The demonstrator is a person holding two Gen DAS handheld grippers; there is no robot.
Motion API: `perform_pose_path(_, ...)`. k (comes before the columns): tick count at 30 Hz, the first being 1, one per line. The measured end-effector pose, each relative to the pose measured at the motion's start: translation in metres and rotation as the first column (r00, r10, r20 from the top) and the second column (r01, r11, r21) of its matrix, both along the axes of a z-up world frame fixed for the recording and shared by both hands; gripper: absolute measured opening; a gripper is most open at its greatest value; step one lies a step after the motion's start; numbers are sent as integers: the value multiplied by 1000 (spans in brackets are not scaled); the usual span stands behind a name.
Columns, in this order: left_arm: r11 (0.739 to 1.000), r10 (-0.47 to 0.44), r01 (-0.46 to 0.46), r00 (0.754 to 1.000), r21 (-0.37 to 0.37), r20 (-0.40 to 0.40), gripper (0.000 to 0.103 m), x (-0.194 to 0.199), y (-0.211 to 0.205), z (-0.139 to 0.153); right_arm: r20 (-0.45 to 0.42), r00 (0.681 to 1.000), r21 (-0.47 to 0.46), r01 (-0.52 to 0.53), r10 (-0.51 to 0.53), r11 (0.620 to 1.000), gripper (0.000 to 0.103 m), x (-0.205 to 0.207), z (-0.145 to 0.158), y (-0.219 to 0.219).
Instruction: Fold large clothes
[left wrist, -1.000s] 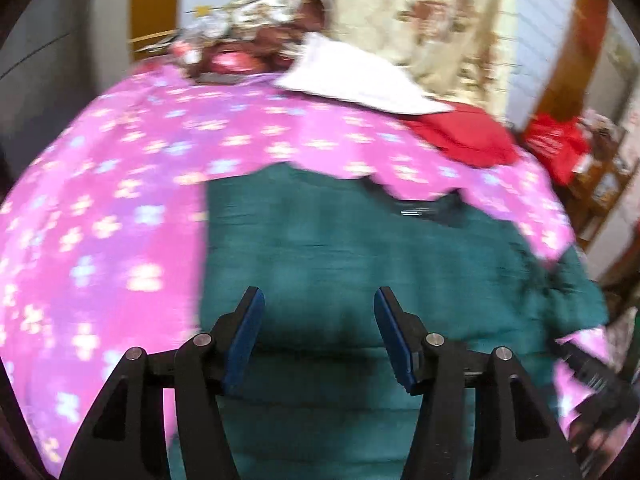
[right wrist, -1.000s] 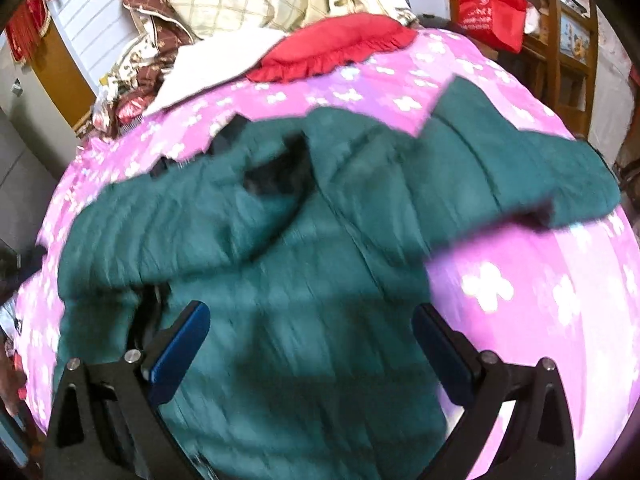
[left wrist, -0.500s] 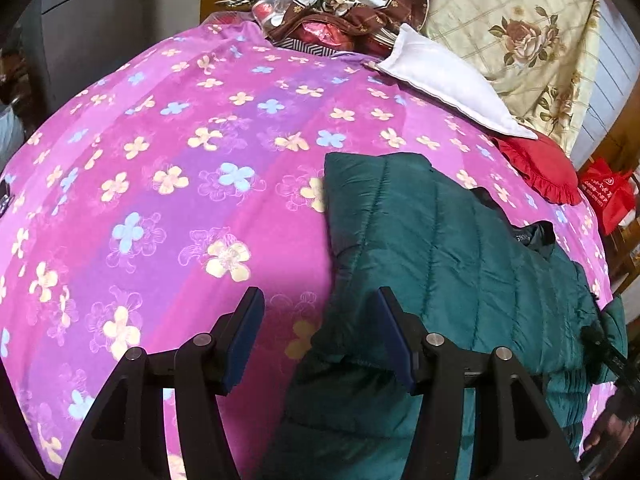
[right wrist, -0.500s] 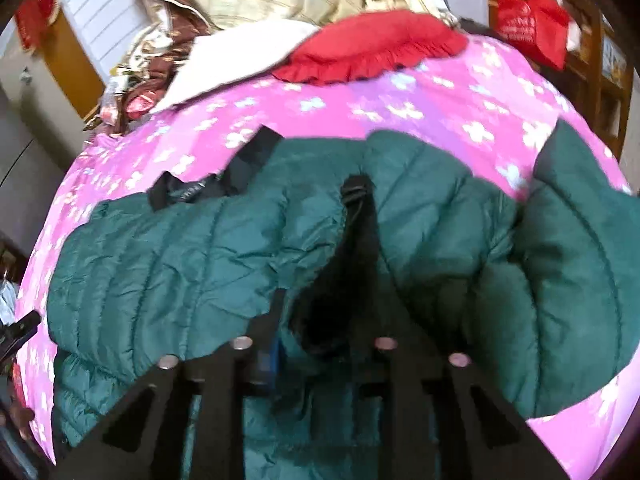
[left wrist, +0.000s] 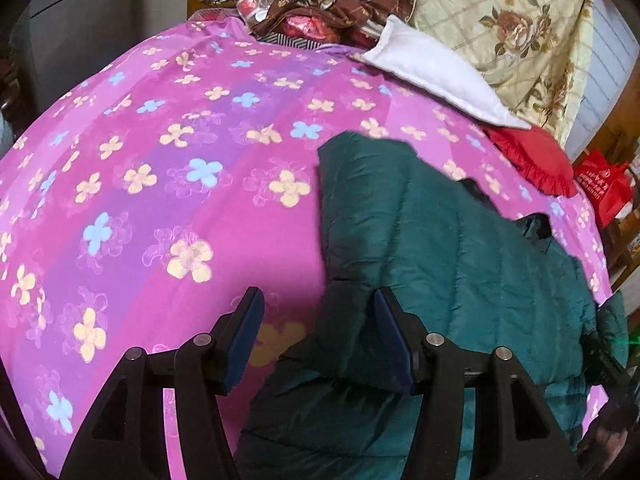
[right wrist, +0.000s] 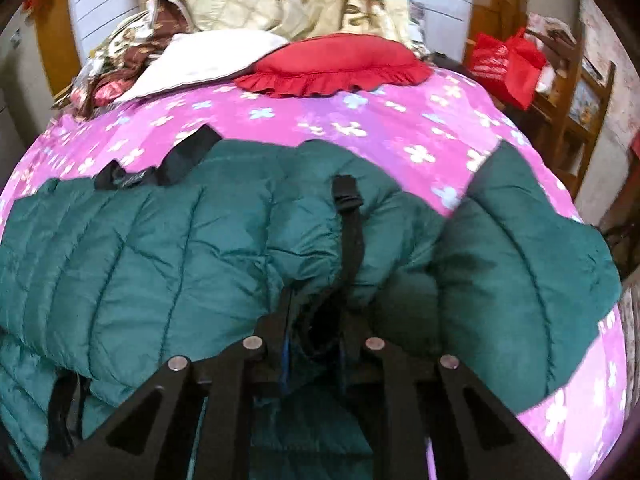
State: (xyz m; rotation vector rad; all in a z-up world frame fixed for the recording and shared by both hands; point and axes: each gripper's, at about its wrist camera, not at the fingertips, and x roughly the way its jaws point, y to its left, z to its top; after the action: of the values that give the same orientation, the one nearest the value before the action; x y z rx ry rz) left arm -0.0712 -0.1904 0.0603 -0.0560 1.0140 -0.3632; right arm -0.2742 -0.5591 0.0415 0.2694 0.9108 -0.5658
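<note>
A dark green quilted puffer jacket lies on a bed with a pink flowered cover. In the left wrist view its left part is folded over the body. My left gripper is open, with the jacket's left edge between the blue pads, not pinched. In the right wrist view the jacket spreads across the bed, one sleeve out to the right. My right gripper is shut on a bunched fold of the jacket by the black front placket.
A white pillow, a red frilled cushion and a floral quilt lie at the head of the bed. A red bag and wooden shelves stand to the right. A grey cabinet is on the left.
My right gripper closed on the jacket's front fold and has lifted it slightly. My left gripper moved left to the jacket's edge and stays open.
</note>
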Motion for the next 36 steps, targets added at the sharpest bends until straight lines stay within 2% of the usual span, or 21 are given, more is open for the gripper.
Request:
perform_pose_path(2,1000,0,0,1000,-5,16,34,1,-2,6,-21,1000,-22,-10,10,1000,34,0,5,4)
perform_pose_path(4,1000,-2,2,1000,-5,30,34,3,-5,10,-9,1000,-13,0,0,1000,56,-7,16,8)
perform_pose_path(6,1000,1,0,999,-2,43,34,5,-10,12,22,1000,-22,-3,3,1000,62,-11,30,16)
perform_pose_path(11,1000,4,-4,998,7,67,34,10,-25,13,100,993,-94,-59,69,994,71,-9,65,49)
perform_pose_path(14,1000,4,-5,997,12,76,34,13,-33,12,130,980,-68,-146,154,987,74,6,72,65)
perform_pose_path(18,1000,2,-4,997,26,81,34,17,-45,7,140,958,40,-256,249,966,74,39,60,81)
perform_pose_path(23,998,0,-4,998,62,63,34,28,-57,-7,111,944,47,-318,311,947,74,79,33,100)
perform_pose_path(29,995,-11,6,998,98,58,38,33,-65,-21,33,946,-13,-322,322,947,74,106,3,104)
perform_pose_path(33,992,-16,8,998,124,63,43,35,-68,-30,51,956,57,-290,288,955,86,109,-14,88)
perform_pose_path(36,993,-14,7,998,119,64,43,34,-67,-29,35,956,73,-294,292,953,87,110,-13,85)
